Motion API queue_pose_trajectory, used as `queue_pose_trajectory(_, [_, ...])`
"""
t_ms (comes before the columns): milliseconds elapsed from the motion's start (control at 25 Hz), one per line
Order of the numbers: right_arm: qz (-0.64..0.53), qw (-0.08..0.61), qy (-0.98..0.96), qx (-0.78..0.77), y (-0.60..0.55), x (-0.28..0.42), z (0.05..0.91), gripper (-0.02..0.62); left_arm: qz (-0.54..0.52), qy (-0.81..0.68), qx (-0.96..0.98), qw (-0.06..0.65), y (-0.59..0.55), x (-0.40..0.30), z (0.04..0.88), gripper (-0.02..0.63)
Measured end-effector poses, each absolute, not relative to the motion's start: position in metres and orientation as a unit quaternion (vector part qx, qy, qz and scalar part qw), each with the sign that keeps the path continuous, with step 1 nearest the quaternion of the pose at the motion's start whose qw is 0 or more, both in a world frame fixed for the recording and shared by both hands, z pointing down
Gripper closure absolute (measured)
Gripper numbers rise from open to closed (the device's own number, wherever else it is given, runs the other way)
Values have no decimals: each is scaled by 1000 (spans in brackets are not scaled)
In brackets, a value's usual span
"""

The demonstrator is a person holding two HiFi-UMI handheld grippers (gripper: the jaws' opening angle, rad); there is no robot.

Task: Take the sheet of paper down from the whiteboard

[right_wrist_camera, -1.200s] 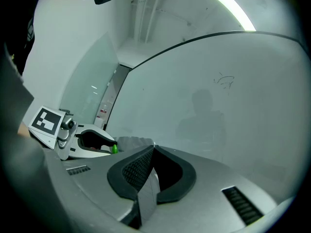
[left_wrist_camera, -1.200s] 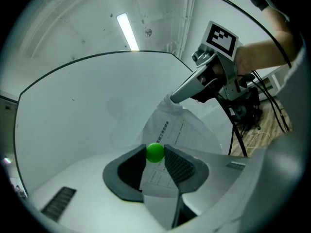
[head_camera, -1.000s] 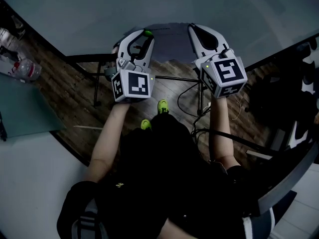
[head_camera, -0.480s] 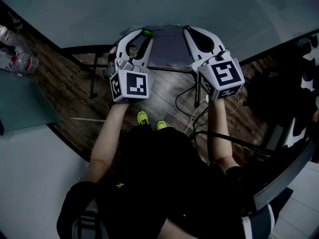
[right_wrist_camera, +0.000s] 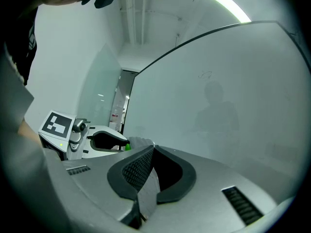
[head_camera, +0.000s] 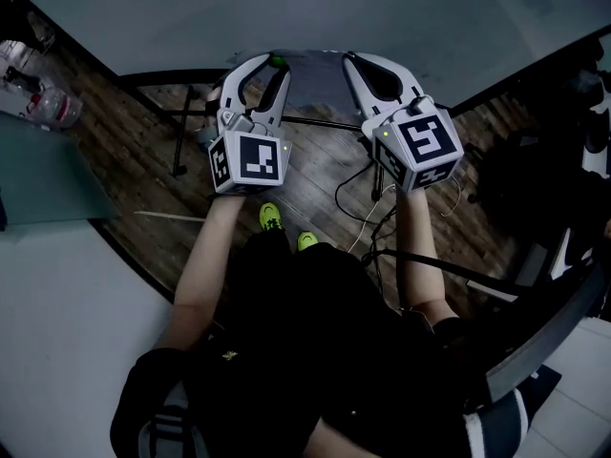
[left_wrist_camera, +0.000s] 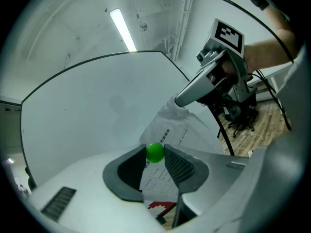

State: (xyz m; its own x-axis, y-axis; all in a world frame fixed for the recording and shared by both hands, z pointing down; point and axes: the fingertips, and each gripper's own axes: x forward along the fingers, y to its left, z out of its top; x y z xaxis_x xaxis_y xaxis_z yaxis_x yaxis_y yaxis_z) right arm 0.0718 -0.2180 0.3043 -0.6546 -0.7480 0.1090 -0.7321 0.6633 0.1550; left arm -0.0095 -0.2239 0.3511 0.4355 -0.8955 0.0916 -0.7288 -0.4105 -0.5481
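Pinching thin paper (right_wrist_camera: 147,191), right gripper (right_wrist_camera: 152,148); left gripper (left_wrist_camera: 156,148) clamps green ball (left_wrist_camera: 155,153).

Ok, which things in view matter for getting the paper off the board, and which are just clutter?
In the job: sheet of paper, green magnet, whiteboard, left claw, right claw.
Lying about: plastic bottle, floor cables, office chair.

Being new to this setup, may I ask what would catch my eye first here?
The bright green ball pinched between the left gripper's jaws stands out first. Next comes the printed sheet of paper, stretched from there across to the right gripper, which is shut on it, in front of the large pale whiteboard.
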Motion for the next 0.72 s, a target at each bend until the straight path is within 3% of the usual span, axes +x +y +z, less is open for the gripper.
queue_pose_trajectory(720, [-48,56,-926,370,-165,111,299,597,-198,516,-803,223,-172,34,345,477])
